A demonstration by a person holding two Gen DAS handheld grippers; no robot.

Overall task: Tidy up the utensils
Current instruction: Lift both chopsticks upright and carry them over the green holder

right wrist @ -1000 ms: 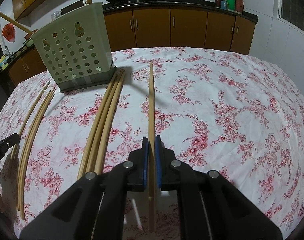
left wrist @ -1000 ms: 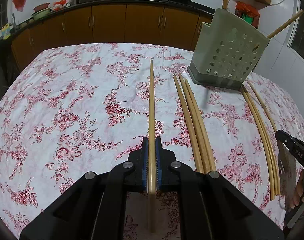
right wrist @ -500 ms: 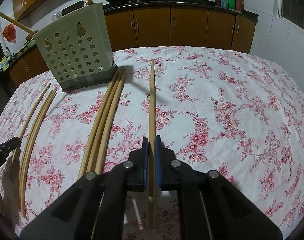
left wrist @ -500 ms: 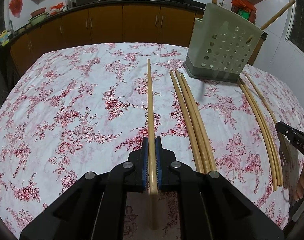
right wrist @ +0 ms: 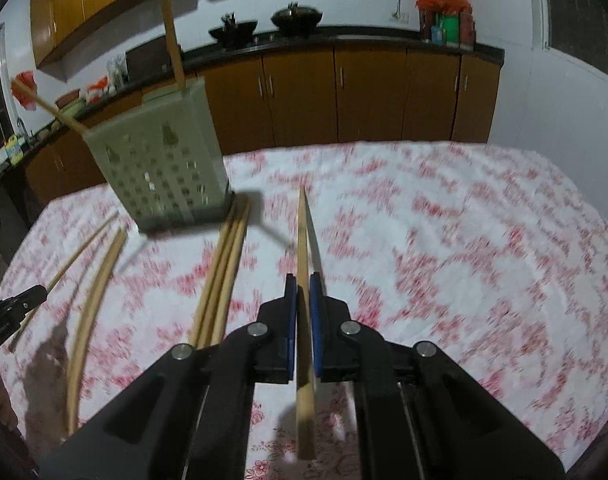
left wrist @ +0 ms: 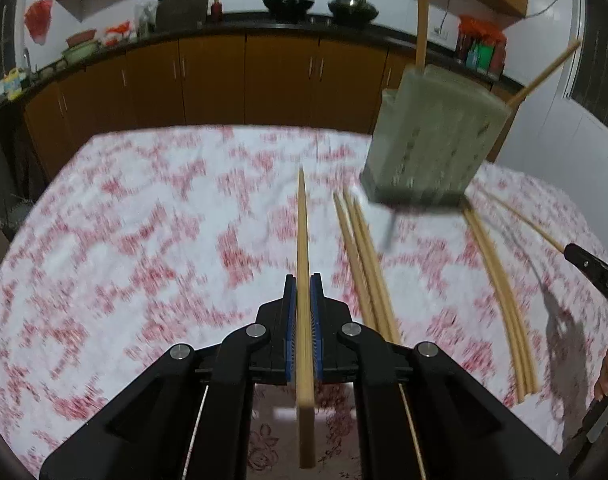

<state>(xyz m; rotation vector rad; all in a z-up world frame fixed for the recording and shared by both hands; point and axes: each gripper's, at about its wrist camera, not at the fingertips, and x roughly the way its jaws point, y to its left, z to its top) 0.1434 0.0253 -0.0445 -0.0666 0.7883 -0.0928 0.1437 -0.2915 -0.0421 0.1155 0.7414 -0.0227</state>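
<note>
We have the left gripper clamped on a chopstick, right gripper on another chopstick, both gripped near the butt. Light, stiff, slick; may pivot. Both grippers point forward, probably raised; blur. Holder ahead-left of right gripper.

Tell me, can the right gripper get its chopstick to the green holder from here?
Probably yes. The right gripper is shut on its chopstick, and the green holder stands ahead to its left with open tablecloth between; only three loose chopsticks lie flat there.
</note>
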